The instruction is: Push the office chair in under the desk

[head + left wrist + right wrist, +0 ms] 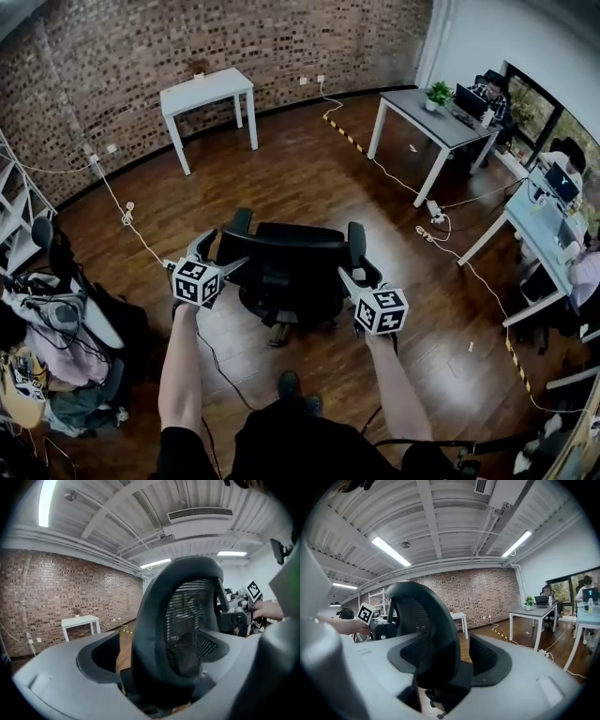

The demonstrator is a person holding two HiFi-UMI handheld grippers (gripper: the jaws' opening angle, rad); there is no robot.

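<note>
A black office chair [286, 272] stands on the wooden floor in the middle of the room, its mesh backrest [286, 241] towards me and no desk close to it. My left gripper [217, 255] is at the backrest's left edge and my right gripper [359, 274] at its right edge. In the left gripper view the backrest [183, 620] rim stands between the open jaws of the left gripper [159, 653], with a gap on its left side. In the right gripper view the backrest [426, 630] rim lies between the open jaws of the right gripper [447, 656], with a gap on its right.
A white table [206, 91] stands by the far brick wall and a grey desk [427, 117] at the back right, with people seated beyond it. Cables and a power strip [434, 211] run over the floor. Bags and clutter [56, 337] pile up at my left.
</note>
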